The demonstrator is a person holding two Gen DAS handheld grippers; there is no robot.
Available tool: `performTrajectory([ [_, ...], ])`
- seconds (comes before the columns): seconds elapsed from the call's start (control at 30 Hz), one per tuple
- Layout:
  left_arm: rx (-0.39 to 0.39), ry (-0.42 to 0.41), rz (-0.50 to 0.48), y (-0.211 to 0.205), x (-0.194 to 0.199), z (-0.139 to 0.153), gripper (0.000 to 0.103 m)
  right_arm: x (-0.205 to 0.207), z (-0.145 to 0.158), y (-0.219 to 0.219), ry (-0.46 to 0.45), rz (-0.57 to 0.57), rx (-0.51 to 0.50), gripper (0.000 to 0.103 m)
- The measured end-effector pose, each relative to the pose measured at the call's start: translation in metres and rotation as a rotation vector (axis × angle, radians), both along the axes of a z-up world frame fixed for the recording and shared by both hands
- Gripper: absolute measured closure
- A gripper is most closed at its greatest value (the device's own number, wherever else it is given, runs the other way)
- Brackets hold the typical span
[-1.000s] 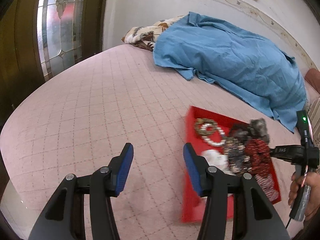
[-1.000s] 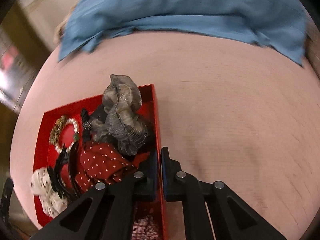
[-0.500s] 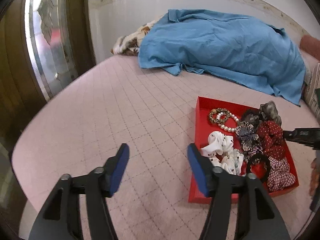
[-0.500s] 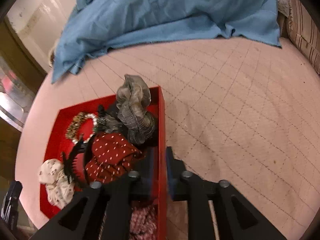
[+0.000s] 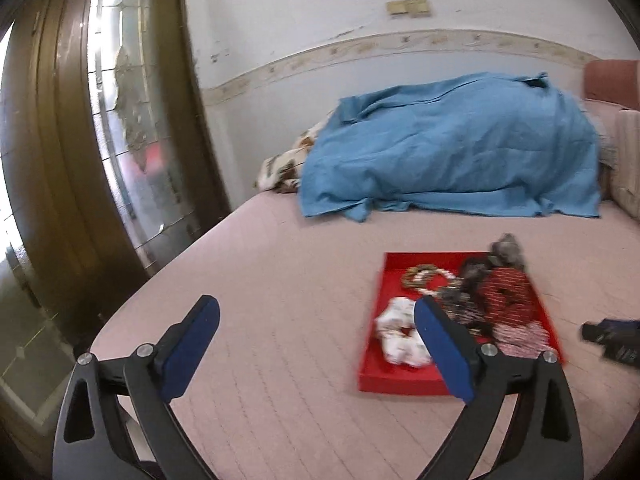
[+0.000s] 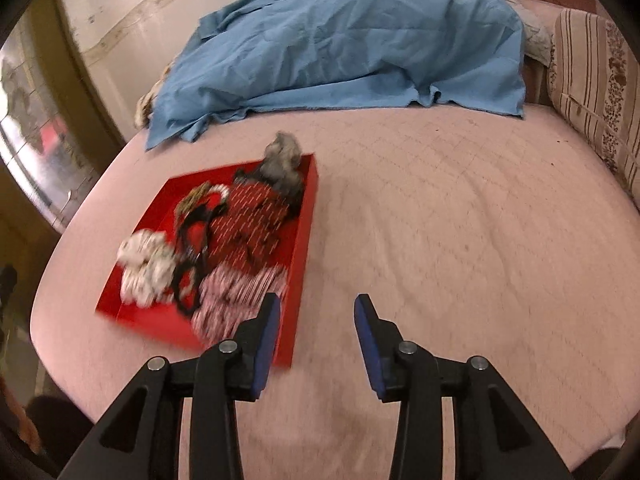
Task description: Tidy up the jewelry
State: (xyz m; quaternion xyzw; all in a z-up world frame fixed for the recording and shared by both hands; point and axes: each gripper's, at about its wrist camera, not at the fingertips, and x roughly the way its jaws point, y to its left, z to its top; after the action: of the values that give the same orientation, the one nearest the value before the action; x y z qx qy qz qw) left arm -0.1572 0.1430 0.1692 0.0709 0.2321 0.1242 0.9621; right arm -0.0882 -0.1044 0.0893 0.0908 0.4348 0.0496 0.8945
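A red tray (image 5: 394, 378) lies on the pink bedspread, also in the right wrist view (image 6: 306, 216). It holds a white scrunchie (image 5: 394, 330) (image 6: 142, 264), a red dotted scrunchie (image 5: 508, 300) (image 6: 256, 216), a grey scrunchie (image 6: 282, 156), a checked scrunchie (image 6: 236, 292), a pearl and gold bracelet (image 5: 420, 276) and a black hair clip (image 6: 192, 248). My left gripper (image 5: 316, 322) is open and empty, to the tray's left. My right gripper (image 6: 316, 320) is open and empty, just off the tray's near right corner.
A blue sheet (image 5: 452, 152) (image 6: 340, 40) covers a heap at the far end of the bed. A striped pillow (image 6: 596, 88) lies at the right. A wooden door with a glass pane (image 5: 120, 140) stands to the left. The bedspread (image 6: 460, 220) stretches right of the tray.
My right gripper let go of the tray's right wall, opened and drew back. Both grippers pulled back and tilted up, so the tray sits farther away.
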Motion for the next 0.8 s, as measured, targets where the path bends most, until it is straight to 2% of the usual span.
performTrajectory([
  [0.2,-0.108,0.036,-0.064,-0.017,-0.028,0.004,0.002,-0.047,0.003,0.013,-0.06,0.027,-0.061,0.056],
  [0.33,-0.129,0.086,-0.082,-0.025,-0.034,-0.001,0.002,-0.07,0.013,0.021,-0.128,0.031,-0.131,0.055],
  [0.53,-0.157,0.137,-0.107,-0.034,-0.047,-0.008,0.002,-0.098,0.032,0.029,-0.26,0.033,-0.201,0.048],
  [0.8,-0.177,0.164,-0.133,-0.041,-0.054,-0.008,0.002,-0.111,0.041,0.033,-0.319,0.024,-0.235,0.045],
])
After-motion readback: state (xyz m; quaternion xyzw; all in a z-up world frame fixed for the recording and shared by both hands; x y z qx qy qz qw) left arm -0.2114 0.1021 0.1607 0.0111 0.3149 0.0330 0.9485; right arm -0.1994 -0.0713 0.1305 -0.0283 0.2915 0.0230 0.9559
